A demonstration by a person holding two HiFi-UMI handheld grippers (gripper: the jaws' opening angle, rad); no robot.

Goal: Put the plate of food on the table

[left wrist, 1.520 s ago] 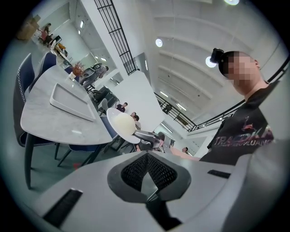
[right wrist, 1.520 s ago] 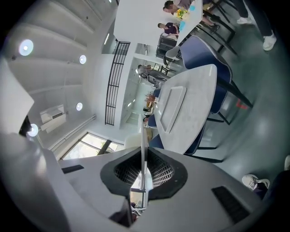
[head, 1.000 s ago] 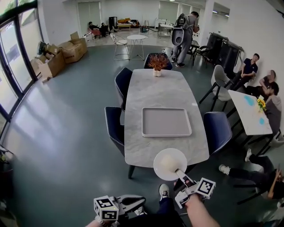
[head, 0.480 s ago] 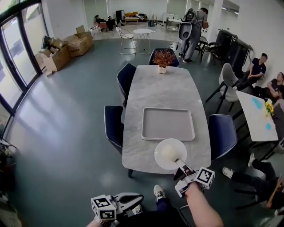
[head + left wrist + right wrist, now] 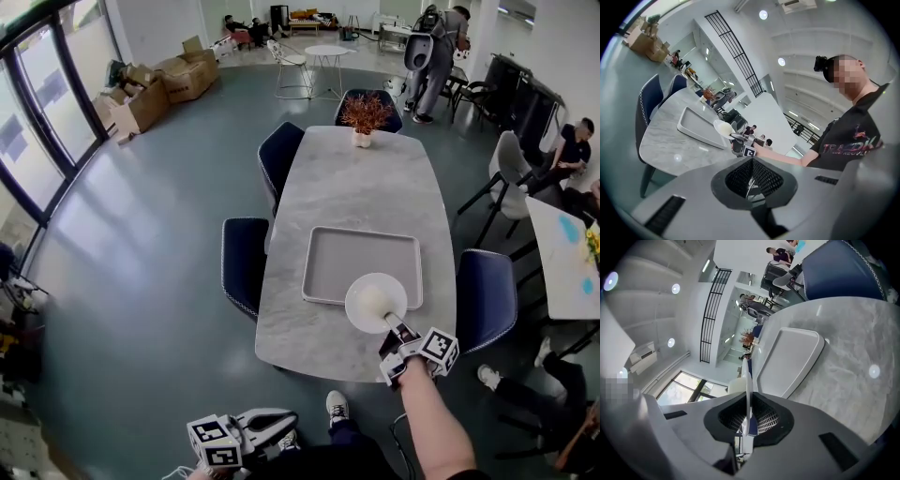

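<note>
right gripper (image 5: 393, 324) pinches plate (image 5: 375, 302) rim | plate has advanced, now over tray (image 5: 337, 267) just ahead | left gripper (image 5: 279, 428) closed, empty | lowering seems next

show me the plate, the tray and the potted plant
plate (image 5: 357, 306), head view, bare left part of the dish
tray (image 5: 349, 264), head view, bare flat bottom
potted plant (image 5: 364, 114), head view, reddish foliage

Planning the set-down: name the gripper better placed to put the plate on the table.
Right. The right gripper is shut on the rim of the plate, holding it over the tray on the table. The left gripper hangs low, short of the table, jaws together, empty.
</note>
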